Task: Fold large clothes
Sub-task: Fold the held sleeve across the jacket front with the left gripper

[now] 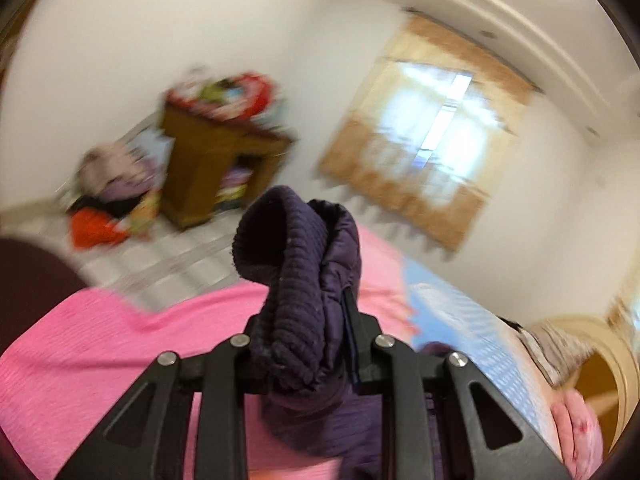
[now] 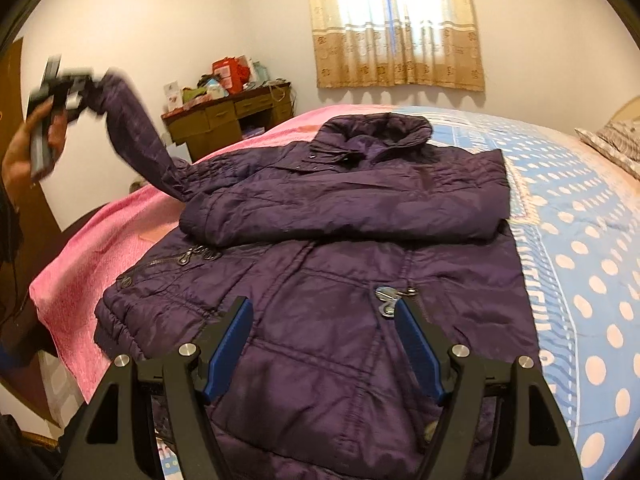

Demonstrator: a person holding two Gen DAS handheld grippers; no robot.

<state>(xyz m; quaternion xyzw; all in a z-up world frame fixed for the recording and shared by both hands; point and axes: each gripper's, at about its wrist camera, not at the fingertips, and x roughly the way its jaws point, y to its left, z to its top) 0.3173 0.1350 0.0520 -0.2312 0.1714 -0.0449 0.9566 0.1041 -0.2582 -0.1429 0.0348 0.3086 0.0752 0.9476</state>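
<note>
One purple quilted jacket (image 2: 320,216) — left hand-held gripper (image 1: 304,320) clamps its raised ribbed cuff; right hand-held gripper (image 2: 324,320) gapes empty.

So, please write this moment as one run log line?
left gripper: shut on ribbed cuff, sleeve lifted | right gripper: open above quilted purple jacket | bed

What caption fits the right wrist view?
Open right gripper above purple quilted jacket; left gripper lifts its sleeve.

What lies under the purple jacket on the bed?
Under the purple jacket a pink blanket shows on one side and a blue dotted bedcover on the other. Where these two meet is covered by the jacket, so it cannot be seen.
</note>
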